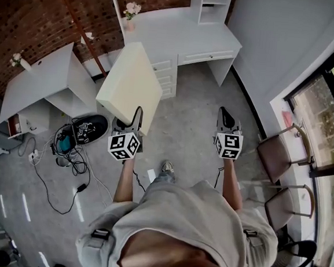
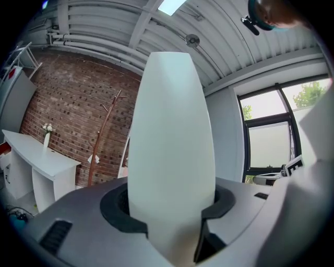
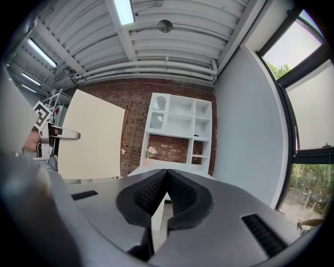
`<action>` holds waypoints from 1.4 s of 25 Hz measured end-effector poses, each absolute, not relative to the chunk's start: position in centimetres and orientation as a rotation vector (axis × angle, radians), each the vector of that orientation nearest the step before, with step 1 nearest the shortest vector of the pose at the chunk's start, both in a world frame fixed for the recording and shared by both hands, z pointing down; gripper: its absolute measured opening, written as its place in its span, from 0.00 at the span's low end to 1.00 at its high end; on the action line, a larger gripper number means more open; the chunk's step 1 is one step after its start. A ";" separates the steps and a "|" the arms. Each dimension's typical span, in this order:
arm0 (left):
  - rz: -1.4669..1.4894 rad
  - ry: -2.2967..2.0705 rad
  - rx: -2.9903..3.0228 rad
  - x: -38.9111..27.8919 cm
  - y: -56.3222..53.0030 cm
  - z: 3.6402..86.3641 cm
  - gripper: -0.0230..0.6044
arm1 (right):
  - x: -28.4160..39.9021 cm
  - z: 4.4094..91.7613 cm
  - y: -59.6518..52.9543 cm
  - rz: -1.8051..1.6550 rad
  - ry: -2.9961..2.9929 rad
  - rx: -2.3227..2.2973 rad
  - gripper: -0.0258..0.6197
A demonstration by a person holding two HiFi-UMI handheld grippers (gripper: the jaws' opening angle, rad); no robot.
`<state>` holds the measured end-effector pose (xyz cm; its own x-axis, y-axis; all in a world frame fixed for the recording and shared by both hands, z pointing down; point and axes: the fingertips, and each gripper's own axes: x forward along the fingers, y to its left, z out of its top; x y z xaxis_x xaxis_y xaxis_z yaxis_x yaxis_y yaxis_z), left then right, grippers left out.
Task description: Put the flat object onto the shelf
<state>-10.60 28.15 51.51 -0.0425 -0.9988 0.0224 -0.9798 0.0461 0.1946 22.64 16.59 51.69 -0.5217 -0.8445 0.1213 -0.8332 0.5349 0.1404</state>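
The flat object is a cream-white board, held edge-up in front of me, with my left gripper shut on its lower edge. In the left gripper view the board stands upright between the two black pads and fills the middle of the picture. My right gripper is shut with nothing in it, level with the left one and to its right. The right gripper view shows its jaws pressed together, the board at left and the white shelf unit straight ahead. That shelf unit rises above a white desk.
A vase of flowers stands on the desk. A white table is at left, with cables and a black device on the floor beside it. Two chairs stand by the window at right. A brick wall is behind.
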 end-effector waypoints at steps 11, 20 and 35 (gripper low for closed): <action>-0.197 -2.111 2.103 -16.6 15.8 51.4 0.46 | 16.8 51.2 5.9 -0.110 -2.571 1.475 0.08; -0.198 -2.094 2.111 -19.5 10.3 52.5 0.46 | 13.3 52.7 1.3 -0.098 -2.563 1.463 0.08; -0.181 -2.065 2.127 -20.3 5.3 53.8 0.46 | 11.8 54.3 -2.9 -0.068 -2.562 1.457 0.08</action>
